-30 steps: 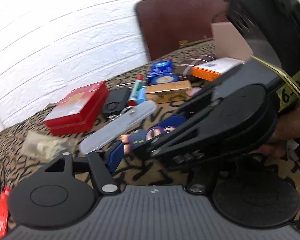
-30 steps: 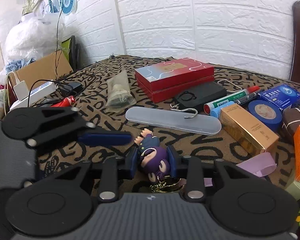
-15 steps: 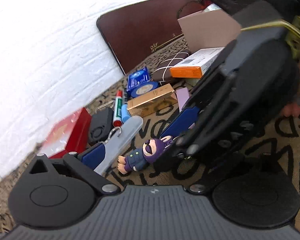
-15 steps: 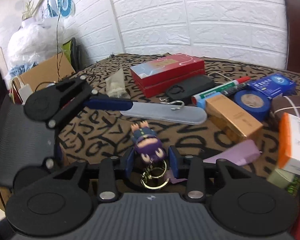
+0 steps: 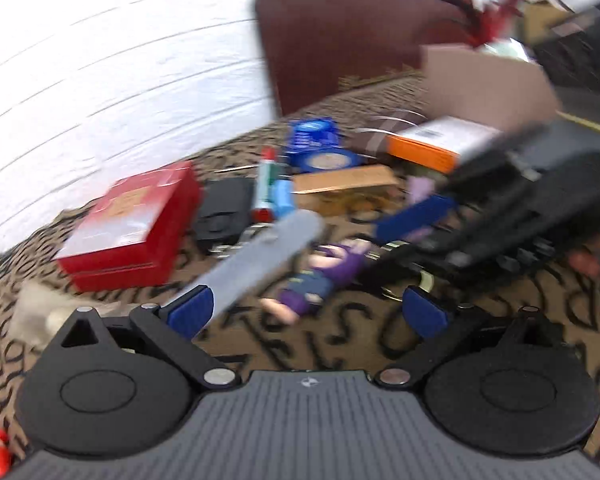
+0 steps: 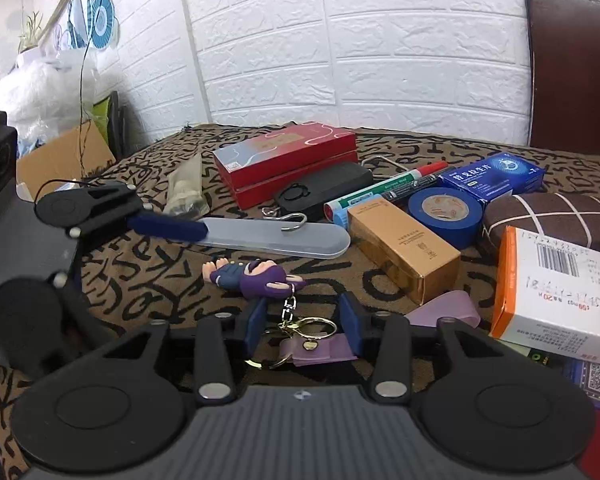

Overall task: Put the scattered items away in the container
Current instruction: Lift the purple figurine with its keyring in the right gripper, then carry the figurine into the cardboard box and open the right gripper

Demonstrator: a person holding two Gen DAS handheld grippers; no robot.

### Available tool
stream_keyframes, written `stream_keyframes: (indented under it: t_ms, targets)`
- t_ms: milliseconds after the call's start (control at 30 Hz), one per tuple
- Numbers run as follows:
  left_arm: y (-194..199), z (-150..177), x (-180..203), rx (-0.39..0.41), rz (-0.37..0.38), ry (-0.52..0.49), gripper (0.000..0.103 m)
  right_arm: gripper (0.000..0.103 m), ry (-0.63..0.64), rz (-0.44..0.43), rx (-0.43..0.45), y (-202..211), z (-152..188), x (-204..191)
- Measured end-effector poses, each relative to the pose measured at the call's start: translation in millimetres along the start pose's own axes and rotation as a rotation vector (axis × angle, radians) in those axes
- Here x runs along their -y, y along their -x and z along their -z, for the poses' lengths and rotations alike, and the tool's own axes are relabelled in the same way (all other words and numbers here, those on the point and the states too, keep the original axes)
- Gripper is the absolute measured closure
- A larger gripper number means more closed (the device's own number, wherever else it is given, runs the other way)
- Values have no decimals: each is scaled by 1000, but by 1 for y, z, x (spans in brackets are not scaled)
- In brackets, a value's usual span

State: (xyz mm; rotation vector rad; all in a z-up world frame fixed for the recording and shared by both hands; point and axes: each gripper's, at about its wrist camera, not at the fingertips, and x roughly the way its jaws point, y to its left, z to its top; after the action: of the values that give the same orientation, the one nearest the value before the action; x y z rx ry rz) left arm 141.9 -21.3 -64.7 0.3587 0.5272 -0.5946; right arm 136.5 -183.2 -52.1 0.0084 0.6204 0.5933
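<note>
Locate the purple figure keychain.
Right wrist view: the purple figure keychain lies on the patterned cloth just ahead of the open right gripper, before the clear case.

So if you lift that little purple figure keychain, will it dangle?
Probably. The purple figure looks like soft rubber, likely light. Its chain and ring would likely swing loose beneath. Lying flat on the patterned cloth, it shouldn't roll.
</note>
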Motion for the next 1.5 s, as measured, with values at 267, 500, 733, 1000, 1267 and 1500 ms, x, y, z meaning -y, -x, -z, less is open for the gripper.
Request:
stream_keyframes:
  t_ms: [267, 500, 733, 1000, 1267, 1500]
  targets:
    - [-5, -1, 9, -30, -79, -67, 39, 50, -27, -26, 25, -4, -4, 0]
    - [1, 3, 16, -39, -54, -64, 67, 63, -97, -102, 8, -12, -7, 11]
    - [9, 2, 19, 11, -95, -12, 72, 65, -44, -90, 49, 0, -7, -2]
    - [44, -23, 23, 142, -126, -7, 72, 66, -55, -91, 179, 40, -26, -10]
    - [71, -72, 53, 267, -119, -53, 72, 66, -26, -7, 313, 105, -45, -11]
    - [83, -111, 105, 377, -53, -101, 72, 67, -26, 103, 394, 176, -42, 6]
